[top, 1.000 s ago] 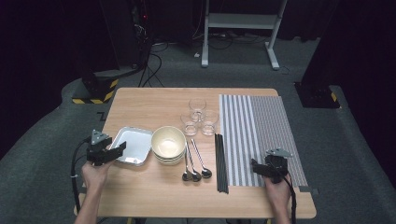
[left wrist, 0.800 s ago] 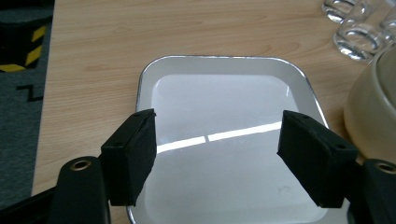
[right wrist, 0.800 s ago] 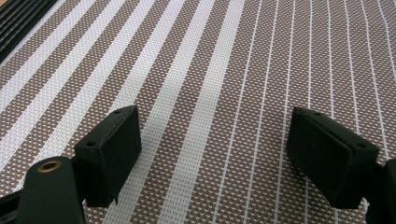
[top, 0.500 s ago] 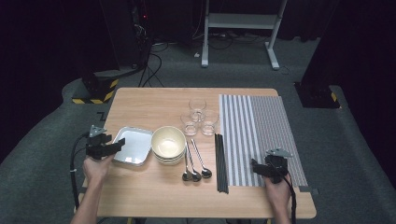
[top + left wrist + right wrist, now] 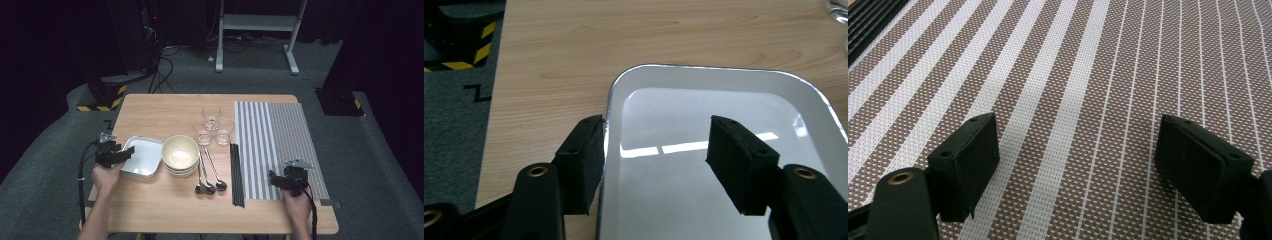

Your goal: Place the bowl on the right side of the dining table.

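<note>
A shallow white tray with a metal rim (image 5: 145, 156) lies at the table's left. My left gripper (image 5: 128, 151) is at its left edge. In the left gripper view the rim (image 5: 610, 100) runs between the jaws of the left gripper (image 5: 656, 160), one pad outside it and one over the tray floor. The jaws have just been closing, but they still stand apart and do not pinch the rim. My right gripper (image 5: 273, 179) rests low over the striped placemat (image 5: 280, 145), open (image 5: 1075, 160) with only the mat's weave (image 5: 1073, 60) between its pads.
A stack of cream bowls (image 5: 180, 152) sits right beside the tray. Three spoons (image 5: 207, 175) and black chopsticks (image 5: 236, 175) lie between the bowls and the mat. Three clear glasses (image 5: 212, 125) stand behind them. The table's left edge is close to my left hand.
My left gripper has drawn back toward the tray's left edge and sunk a little, with its jaws narrowing. The right gripper has stayed put.
</note>
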A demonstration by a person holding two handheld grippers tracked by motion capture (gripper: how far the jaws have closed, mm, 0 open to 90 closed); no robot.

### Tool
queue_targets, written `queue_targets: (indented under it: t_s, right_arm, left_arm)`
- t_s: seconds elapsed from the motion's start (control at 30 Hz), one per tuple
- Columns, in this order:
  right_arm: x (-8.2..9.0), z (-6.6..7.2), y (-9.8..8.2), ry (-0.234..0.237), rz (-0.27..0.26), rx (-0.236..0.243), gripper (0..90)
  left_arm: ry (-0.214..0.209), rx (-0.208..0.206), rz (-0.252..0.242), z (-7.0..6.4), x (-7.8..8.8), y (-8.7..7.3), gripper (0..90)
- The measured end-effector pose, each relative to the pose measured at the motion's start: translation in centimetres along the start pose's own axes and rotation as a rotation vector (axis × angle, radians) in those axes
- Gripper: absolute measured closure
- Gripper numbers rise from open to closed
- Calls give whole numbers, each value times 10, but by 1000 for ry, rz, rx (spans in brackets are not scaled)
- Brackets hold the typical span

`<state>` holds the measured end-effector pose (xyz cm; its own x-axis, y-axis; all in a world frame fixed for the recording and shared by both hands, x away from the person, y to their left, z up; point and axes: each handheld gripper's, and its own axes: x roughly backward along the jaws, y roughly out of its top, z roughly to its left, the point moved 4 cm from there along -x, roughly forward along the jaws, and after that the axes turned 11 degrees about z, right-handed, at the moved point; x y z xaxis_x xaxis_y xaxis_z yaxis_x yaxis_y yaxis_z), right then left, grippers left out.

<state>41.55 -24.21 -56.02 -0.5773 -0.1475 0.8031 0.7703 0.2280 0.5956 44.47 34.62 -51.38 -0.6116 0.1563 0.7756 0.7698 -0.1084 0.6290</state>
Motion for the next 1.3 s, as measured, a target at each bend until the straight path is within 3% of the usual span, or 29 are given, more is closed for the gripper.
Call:
queue_targets:
  t_s: [0.2,0.33,0.5,0.63,1.0,1.3]
  right_arm:
    - [0,0,0,0,1,-1,180]
    - [0,0,0,0,1,-1,179]
    - [0,0,0,0,1,-1,179]
    - [0,0,0,-1,1,-1,180]
    - [0,0,0,-1,0,-1,180]
    - [0,0,0,-2,1,-3,180]
  left_arm:
    - [-5,15,-24,5,-2,2,491]
    - [9,16,2,11,-7,-1,533]
    - [14,29,-1,16,-6,-1,577]
    - [30,10,17,18,-7,-3,599]
    - [-18,77,-7,30,-12,-14,673]
    - [-22,61,0,29,-17,-16,754]
